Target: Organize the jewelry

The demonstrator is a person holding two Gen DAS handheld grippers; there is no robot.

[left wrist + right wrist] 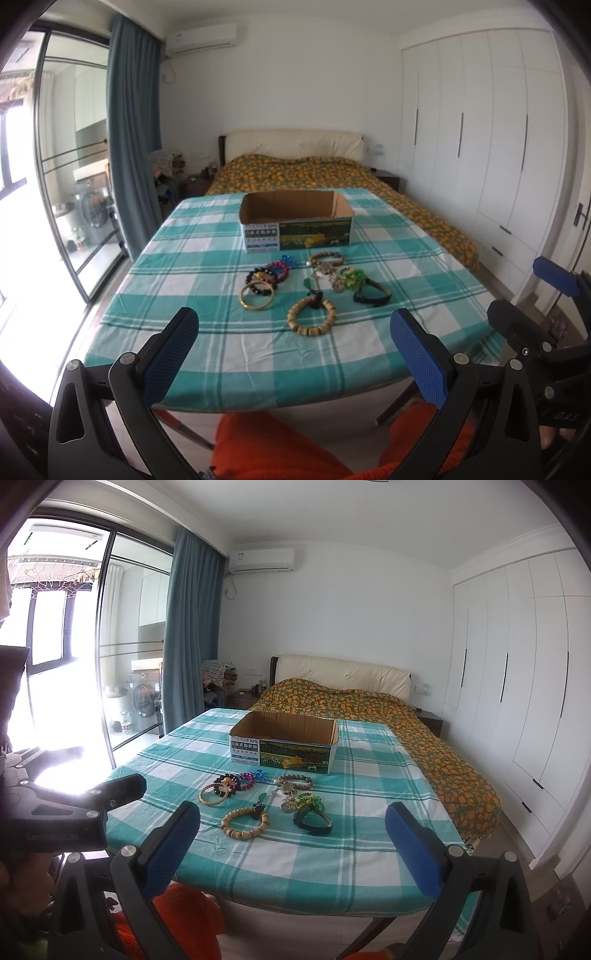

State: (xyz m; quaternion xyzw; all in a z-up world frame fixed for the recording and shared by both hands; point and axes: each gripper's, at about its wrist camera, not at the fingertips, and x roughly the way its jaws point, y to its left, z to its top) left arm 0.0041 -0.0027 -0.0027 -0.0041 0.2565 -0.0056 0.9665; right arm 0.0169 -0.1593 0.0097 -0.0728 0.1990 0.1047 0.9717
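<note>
Several bracelets lie in a cluster on a table with a teal checked cloth (207, 332): a wooden bead bracelet (312, 316) (245, 824) nearest me, a gold bangle (257, 295) (212, 795), a black bead bracelet (263, 279), a dark watch (371, 293) (313, 820), and green and tan bead ones. An open cardboard box (296, 221) (283, 743) stands behind them. My left gripper (295, 345) and right gripper (293, 840) are both open and empty, held back at the table's near edge.
A bed with an orange-patterned cover (295, 168) lies beyond the table. White wardrobes (498, 129) line the right wall. A glass sliding door (66, 166) and a blue curtain (135, 147) are at the left. My orange-clad legs (280, 446) are below.
</note>
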